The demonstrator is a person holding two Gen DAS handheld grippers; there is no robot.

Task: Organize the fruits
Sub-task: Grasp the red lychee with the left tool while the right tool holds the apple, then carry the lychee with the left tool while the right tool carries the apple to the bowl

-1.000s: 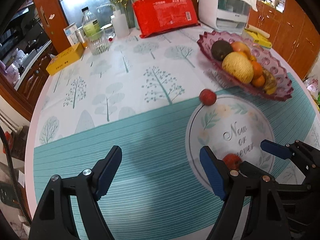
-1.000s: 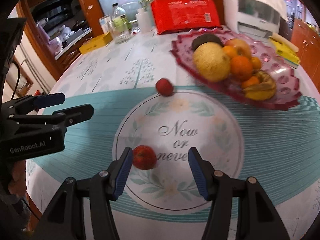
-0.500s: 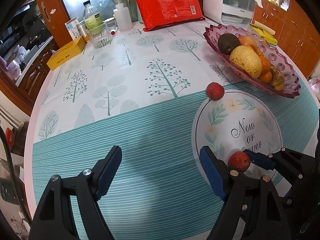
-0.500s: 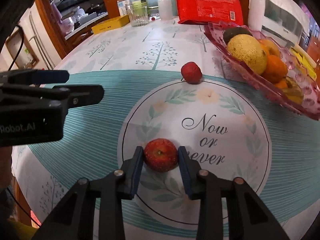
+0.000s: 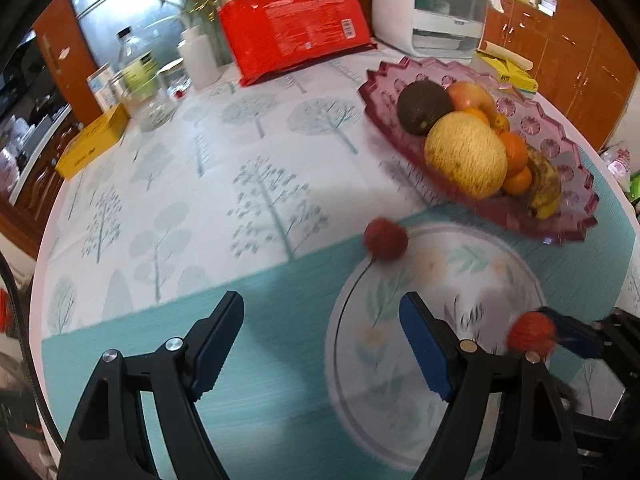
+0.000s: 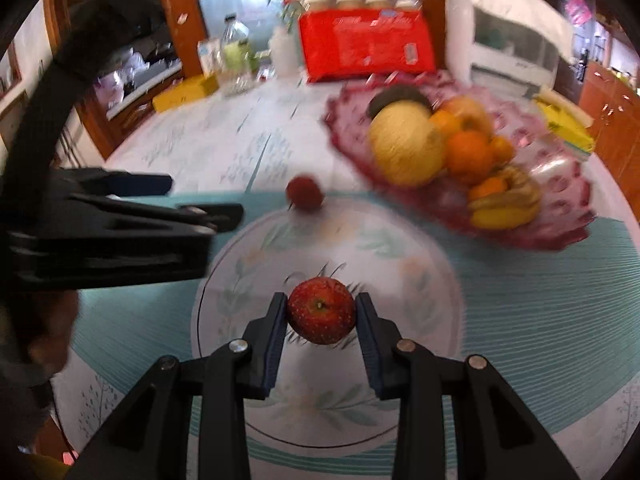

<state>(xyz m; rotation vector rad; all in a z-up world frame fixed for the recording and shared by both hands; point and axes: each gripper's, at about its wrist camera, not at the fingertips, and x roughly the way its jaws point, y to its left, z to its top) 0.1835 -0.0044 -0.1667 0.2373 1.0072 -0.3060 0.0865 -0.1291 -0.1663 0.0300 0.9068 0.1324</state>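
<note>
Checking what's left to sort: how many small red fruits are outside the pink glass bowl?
2: one small red fruit gripped in the right tool, another lying on the tablecloth near the bowl.

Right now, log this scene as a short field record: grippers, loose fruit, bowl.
right gripper: shut on small red apple, lifted above the tablecloth
left gripper: open, empty
loose fruit: second small red fruit on the tablecloth, near the bowl
fruit bowl: pink glass, holds melon, avocado, oranges, banana
</note>
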